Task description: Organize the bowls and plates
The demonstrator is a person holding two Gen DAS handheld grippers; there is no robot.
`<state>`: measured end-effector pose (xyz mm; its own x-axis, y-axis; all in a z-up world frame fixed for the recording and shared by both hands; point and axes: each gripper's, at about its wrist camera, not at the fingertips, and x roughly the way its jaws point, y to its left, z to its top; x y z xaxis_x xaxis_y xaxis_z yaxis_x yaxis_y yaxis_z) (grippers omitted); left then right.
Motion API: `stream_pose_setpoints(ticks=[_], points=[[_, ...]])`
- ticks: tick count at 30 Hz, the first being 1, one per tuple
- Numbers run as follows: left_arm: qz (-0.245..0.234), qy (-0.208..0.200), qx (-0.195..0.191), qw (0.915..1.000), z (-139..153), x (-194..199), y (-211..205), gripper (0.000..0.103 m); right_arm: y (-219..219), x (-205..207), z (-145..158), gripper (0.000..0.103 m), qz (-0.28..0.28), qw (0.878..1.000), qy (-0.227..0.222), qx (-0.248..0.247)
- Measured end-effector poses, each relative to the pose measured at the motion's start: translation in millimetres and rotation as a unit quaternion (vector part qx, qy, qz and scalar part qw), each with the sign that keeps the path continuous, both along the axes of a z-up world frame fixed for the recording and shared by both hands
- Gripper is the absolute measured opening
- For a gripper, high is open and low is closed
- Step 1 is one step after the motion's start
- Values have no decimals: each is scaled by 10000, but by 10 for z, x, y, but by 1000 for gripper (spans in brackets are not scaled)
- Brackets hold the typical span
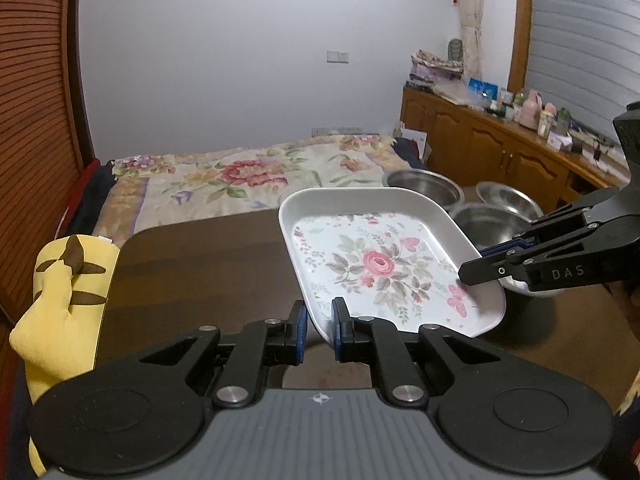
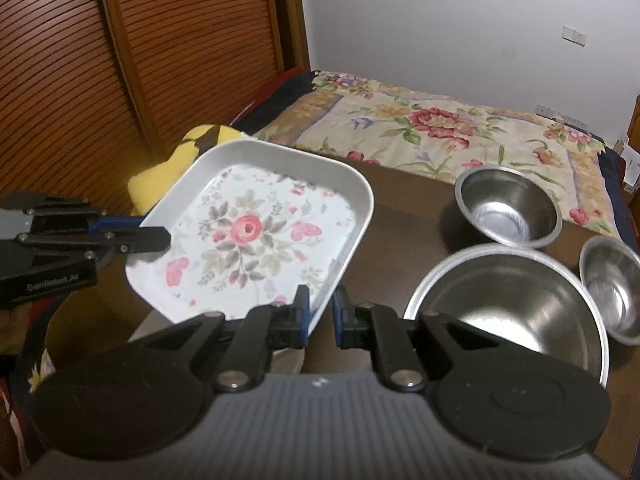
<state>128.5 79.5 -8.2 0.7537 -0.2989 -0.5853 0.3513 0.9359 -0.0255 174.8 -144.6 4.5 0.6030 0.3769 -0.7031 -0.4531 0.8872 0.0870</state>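
Both claws are clamped on the tray (image 1: 384, 264) rim, left claw (image 1: 319, 326) near edge, right claw (image 2: 320, 312) opposite side, tray up off the counter (image 1: 200, 264) beside three bowls (image 2: 508, 212). Thin-rim pinches: uneven hands could twist it loose onto the bowls.

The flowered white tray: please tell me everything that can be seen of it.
The white rectangular tray with rounded corners has a raised plain rim and a flat floor printed with a pink rose, grey-green leaves and pink butterflies. It looks like enamel or melamine, clean and empty. It is tilted and held above the dark brown table. The left tool is shut on one rim edge and the right tool on another. Nothing else touches it.
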Motion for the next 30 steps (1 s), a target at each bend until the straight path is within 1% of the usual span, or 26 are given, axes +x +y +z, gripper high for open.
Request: stream_pose_setpoints(ticks=[9, 16, 18, 23, 30], points=[[-78, 89, 125, 9999, -117, -220, -40, 14, -33, -236, -180, 14, 94, 9999, 129, 7], [31, 243, -9, 9997, -275, -406, 53, 14, 12, -406, -231, 14, 226, 9997, 110, -5], [58, 266, 2, 9996, -310, -453, 62, 14, 33, -456, -268, 14, 263, 9996, 110, 0], [97, 330, 15, 9994, -382, -546, 102, 14, 65, -517, -339, 14, 351, 9993, 136, -4], [177, 295, 71, 9994, -429, -616, 110, 14, 35, -547, -329, 14, 393, 9992, 55, 60]])
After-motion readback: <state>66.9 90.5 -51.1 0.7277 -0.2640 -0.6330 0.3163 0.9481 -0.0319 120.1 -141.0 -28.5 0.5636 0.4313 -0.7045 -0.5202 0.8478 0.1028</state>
